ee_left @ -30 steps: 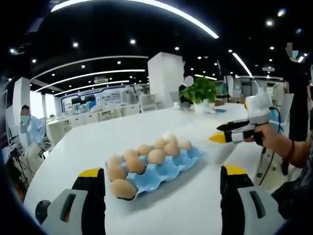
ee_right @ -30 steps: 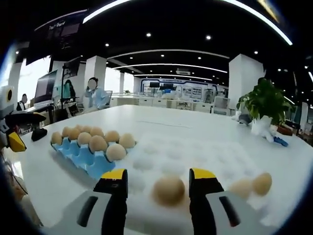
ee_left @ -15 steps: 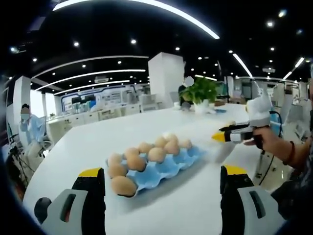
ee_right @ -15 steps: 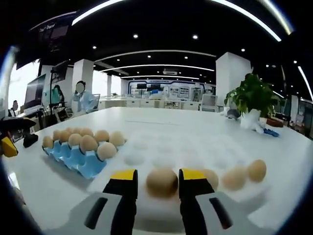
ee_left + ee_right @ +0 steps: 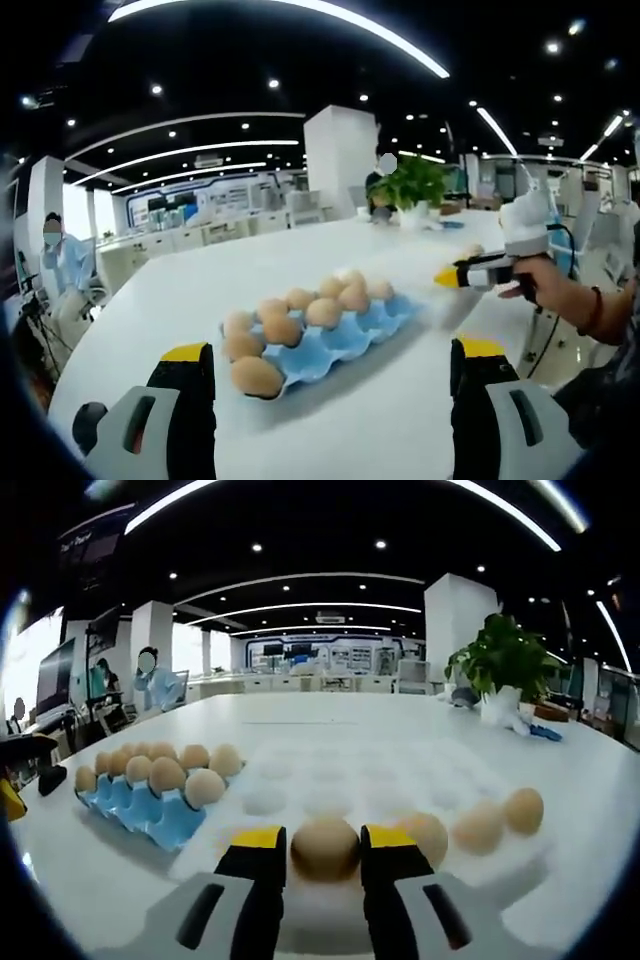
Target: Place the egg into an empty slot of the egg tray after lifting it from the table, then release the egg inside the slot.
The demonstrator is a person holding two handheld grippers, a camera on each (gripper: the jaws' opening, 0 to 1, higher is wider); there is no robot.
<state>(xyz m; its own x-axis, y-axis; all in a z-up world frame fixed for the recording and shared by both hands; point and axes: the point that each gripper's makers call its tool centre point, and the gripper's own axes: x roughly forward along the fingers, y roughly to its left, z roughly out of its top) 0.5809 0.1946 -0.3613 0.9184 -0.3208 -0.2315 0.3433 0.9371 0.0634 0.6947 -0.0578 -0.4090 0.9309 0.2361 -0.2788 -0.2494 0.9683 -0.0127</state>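
Between the right claw jaws sits a brown egg, now pinched where a second ago they stood wider; lifting toward the blue egg tray should come next. Left claw hangs spread above the tabletop.

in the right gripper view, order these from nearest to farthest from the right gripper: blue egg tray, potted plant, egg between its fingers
1. The egg, between the right gripper's fingers, at bottom centre.
2. The blue egg tray, on the table to the left, partly filled.
3. The potted plant, far back on the right of the table.
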